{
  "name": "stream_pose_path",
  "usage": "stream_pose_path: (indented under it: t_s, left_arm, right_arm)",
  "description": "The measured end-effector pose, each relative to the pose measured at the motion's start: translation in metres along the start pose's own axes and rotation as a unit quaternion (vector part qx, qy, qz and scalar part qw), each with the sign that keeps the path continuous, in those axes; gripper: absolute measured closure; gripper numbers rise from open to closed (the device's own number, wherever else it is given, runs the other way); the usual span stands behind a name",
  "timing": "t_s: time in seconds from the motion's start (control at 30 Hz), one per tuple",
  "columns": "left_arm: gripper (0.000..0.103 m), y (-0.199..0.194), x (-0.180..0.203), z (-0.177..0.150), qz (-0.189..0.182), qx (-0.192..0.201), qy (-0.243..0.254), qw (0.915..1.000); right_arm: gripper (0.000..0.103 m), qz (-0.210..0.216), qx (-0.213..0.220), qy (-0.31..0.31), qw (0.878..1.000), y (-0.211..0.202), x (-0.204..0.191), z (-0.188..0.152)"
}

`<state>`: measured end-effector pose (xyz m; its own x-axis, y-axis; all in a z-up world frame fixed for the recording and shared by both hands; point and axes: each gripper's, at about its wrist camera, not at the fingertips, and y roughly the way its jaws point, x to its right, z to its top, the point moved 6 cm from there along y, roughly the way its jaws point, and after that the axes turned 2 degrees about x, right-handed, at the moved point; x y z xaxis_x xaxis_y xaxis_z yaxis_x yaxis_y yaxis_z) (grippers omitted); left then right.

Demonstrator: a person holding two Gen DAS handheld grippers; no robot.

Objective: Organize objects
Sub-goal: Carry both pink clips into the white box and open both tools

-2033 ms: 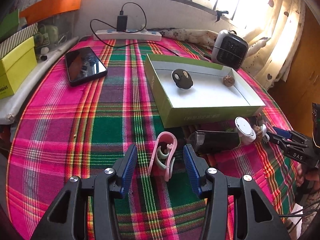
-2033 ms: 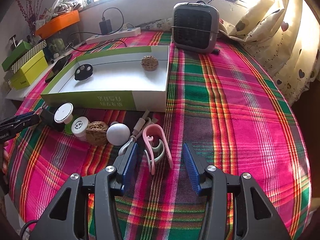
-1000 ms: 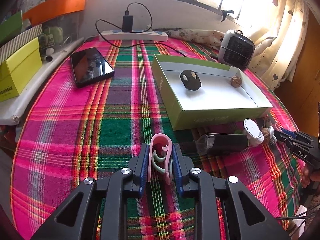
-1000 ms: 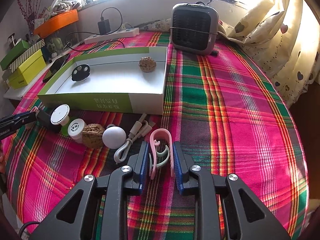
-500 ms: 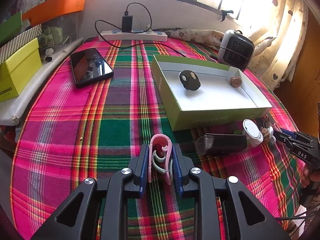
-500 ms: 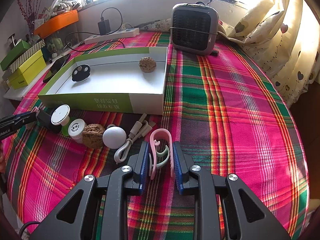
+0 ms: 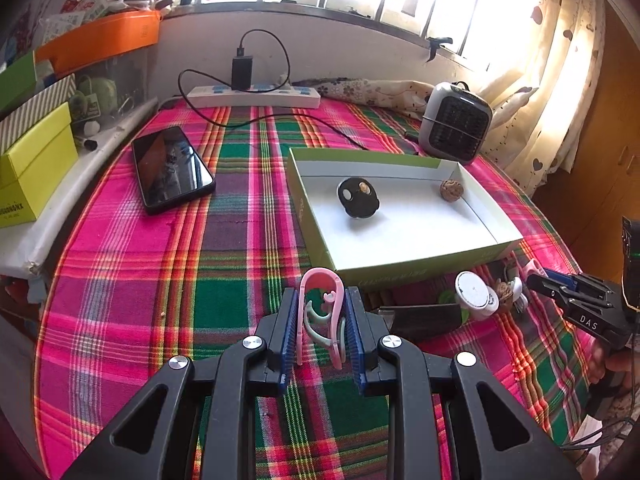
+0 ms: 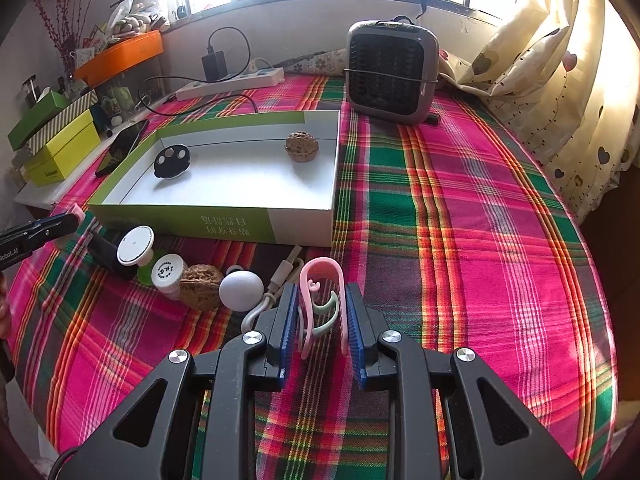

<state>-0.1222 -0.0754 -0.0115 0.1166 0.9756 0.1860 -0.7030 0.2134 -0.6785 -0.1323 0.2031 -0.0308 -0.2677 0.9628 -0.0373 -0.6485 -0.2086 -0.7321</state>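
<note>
My left gripper (image 7: 322, 300) is shut on a pink clip (image 7: 320, 271) with a pale green inner hook, just in front of the green-and-white box (image 7: 400, 270). My right gripper (image 8: 322, 300) is shut on a second pink clip (image 8: 322, 262) near the box's right front corner (image 8: 300, 228). In the box lie a black oval piece (image 8: 172, 162) and a walnut (image 8: 302, 147). Each gripper shows at the edge of the other's view: the right gripper (image 7: 538, 280) and the left gripper (image 8: 74, 216).
Before the box lie a white-capped bottle (image 8: 135, 240), a small bottle (image 8: 168, 270), a walnut (image 8: 202, 280), a white ball (image 8: 241, 285), a white cable (image 8: 276, 280) and a dark case (image 7: 424, 316). A heater (image 8: 390, 72), a phone (image 7: 170, 168), a power strip (image 7: 256, 96) and a yellow box (image 7: 32, 164) stand around.
Two seconds ago both grippers stood open around their clips; both have since shut on them. The left gripper with its clip has edged slightly toward the box. The right has kept still.
</note>
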Motion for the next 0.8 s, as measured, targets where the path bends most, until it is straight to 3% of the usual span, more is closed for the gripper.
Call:
stream_pose_path:
  t_s: [0.5,0.8]
  left_arm:
    - [0.082,0.014,0.022,0.034,-0.025,0.006,0.019,0.9995]
    - [0.082,0.038,0.024,0.043,-0.025,-0.007,0.013,0.9996]
  right_arm:
    - [0.079,0.015,0.033,-0.021,0.999,-0.009,-0.018,0.036]
    - [0.079,0.033,0.048,-0.041,0.997,0.001,-0.032,0.076]
